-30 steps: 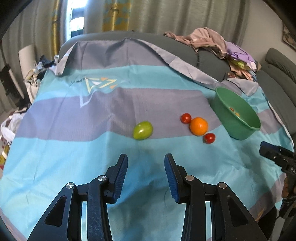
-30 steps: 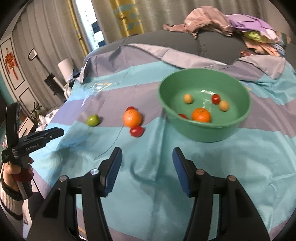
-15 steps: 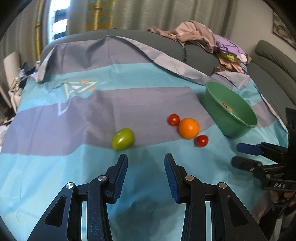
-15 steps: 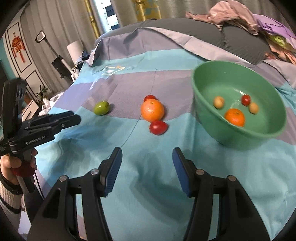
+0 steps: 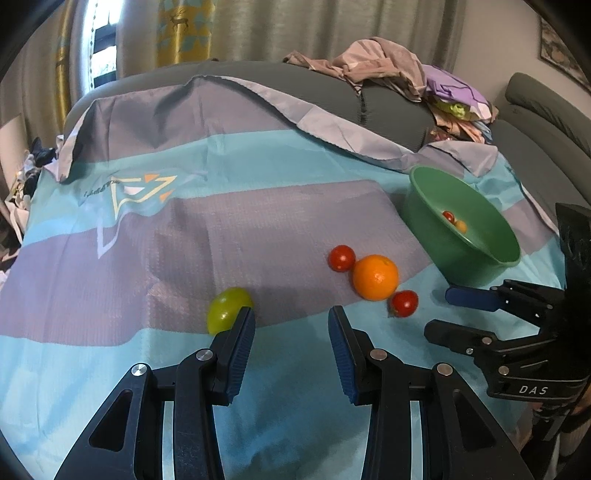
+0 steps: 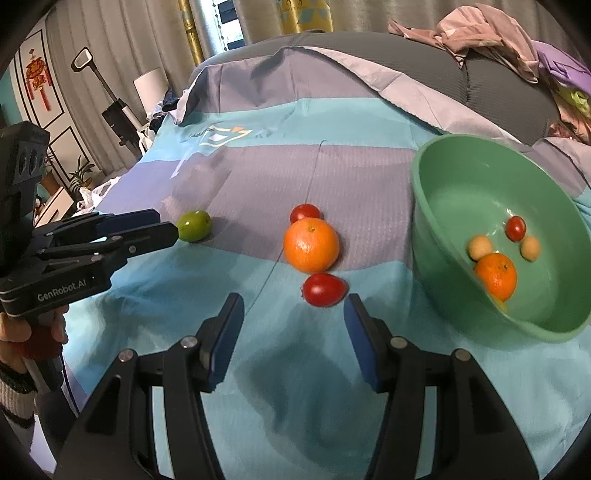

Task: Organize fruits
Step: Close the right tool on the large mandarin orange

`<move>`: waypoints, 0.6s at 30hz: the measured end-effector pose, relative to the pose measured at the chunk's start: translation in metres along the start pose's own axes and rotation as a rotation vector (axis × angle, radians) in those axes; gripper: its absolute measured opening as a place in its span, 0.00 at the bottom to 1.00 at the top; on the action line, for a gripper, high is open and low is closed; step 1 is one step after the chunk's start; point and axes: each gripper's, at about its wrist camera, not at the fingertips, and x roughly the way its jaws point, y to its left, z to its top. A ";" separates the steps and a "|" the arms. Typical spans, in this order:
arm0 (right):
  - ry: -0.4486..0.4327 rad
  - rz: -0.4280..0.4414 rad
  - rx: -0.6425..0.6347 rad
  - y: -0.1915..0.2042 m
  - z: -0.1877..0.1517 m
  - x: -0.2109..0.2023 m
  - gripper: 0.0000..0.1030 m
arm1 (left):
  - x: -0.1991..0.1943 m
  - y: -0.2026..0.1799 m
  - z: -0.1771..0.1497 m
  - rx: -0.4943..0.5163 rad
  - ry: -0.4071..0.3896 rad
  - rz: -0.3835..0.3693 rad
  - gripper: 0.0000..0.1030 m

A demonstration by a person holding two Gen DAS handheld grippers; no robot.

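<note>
A heap of clothes lies on the grey sofa, before curtains.

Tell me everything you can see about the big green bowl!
The green bowl looks like smooth plastic, round and deep, with a rolled rim. It stands upright on the striped blue and grey cloth, to the right of the loose fruit. Inside lie an orange, a small red tomato and two little tan round fruits, all gathered low on the near side. No gripper touches it.
</note>
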 end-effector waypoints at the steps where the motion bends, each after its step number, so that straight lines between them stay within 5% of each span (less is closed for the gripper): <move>1: 0.000 0.000 -0.001 0.000 0.001 0.001 0.54 | 0.001 0.000 0.001 -0.001 0.002 0.000 0.40; 18: 0.017 -0.008 -0.007 0.000 0.019 0.019 0.55 | 0.026 0.033 0.002 -0.060 0.058 0.024 0.39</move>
